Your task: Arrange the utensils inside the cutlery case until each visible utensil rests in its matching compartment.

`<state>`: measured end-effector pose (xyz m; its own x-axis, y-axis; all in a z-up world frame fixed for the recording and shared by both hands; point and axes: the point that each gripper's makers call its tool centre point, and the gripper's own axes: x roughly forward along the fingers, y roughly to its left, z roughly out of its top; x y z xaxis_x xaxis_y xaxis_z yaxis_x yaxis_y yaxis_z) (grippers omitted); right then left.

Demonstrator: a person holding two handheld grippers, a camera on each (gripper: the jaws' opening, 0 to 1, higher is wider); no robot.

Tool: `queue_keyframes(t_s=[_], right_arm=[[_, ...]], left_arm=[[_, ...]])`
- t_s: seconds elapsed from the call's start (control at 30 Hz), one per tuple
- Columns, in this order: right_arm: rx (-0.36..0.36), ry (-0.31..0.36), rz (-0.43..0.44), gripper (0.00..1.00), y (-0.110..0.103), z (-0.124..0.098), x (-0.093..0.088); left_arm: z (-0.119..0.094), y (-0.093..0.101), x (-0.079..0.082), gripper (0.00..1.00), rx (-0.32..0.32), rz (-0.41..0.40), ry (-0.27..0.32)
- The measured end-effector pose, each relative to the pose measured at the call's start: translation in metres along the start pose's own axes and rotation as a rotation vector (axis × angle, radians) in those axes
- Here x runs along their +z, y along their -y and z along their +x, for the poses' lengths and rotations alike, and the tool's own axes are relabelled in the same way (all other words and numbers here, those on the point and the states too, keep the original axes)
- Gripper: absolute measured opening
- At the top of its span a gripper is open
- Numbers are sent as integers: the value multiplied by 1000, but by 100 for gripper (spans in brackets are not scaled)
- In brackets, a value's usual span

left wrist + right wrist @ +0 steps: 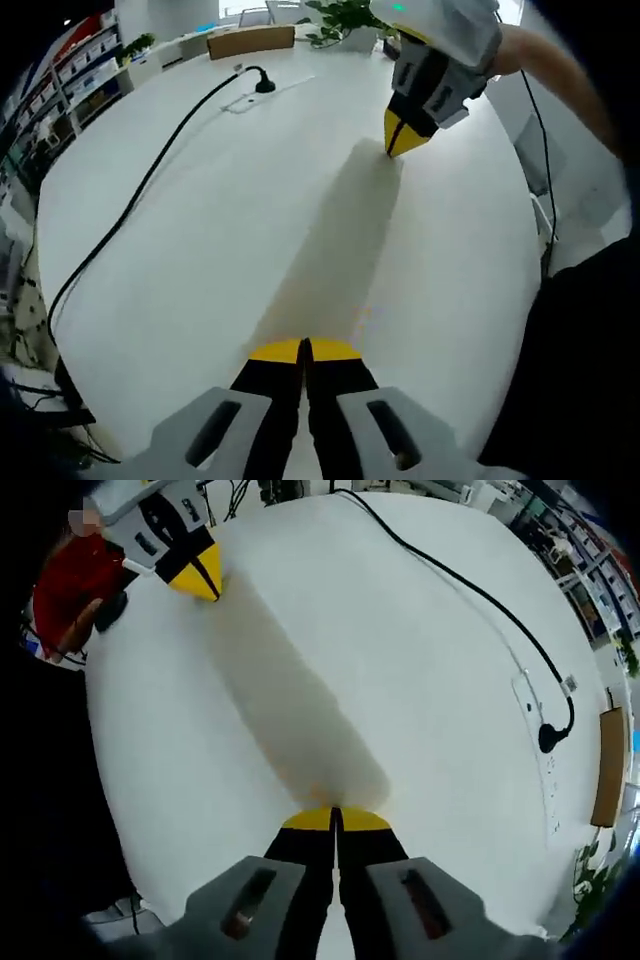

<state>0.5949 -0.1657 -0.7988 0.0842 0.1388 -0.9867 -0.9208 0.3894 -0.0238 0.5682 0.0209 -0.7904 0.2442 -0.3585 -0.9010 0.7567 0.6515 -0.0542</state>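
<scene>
Left gripper view. My left gripper [304,348]: jaws pressed together, yellow tips touching, nothing between them, low over the white table [200,230]. Ahead of it and to the right, my right gripper [405,140], tips down near the table, jaws together as far as I can tell. A pale shadow band runs between the two grippers. Ahead and left: a black cable [150,180] crossing the table to a plug [264,84]. Far edge: a brown box [250,40] and a plant [345,20]. Far left: shelves [75,70].

Right gripper view. My right gripper [335,818]: jaws closed tight, holding nothing, just above the table [420,680]. Ahead and left, my left gripper [198,578], yellow tips meeting. Beside it, something red [62,595], not seen from the other camera. Ahead and right: the cable [450,580] ending at the plug [550,738].

I see no cutlery case or utensils.
</scene>
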Motion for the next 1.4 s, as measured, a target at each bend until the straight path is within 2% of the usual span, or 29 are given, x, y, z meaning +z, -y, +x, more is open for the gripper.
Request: queue_keyframes(t_s=[0.1,0.17,0.4,0.6,0.7,0.87,1.07,1.2,1.4], right_arm=[[24,26,33,0,1,-1,0],[25,35,14,0,0,0,0],[-1,-10,-11,0,1,1,5],[17,-6,8,0,3,-1,4],[29,-8,16,0,3,-1,4],[35,-23,6,0,1,-2,5],[47,-43,-2,0,1,-3,5],[60,-46,23,0,2,-3,4],[63,-57,16,0,1,-3,3]], left_arm=[[0,-1,0,0,-6,-5,3],[1,-1,1,0,-8,-5,2],[1,0,1,0,18,29,-24],[2,1,0,0,26,54,-44],[2,0,1,0,22,59,-54],[1,0,-1,0,-1,25,-41],[2,2,1,0,-4,57,-69],[2,1,0,0,-6,61,-78],[4,2,1,0,-10,65,-98]])
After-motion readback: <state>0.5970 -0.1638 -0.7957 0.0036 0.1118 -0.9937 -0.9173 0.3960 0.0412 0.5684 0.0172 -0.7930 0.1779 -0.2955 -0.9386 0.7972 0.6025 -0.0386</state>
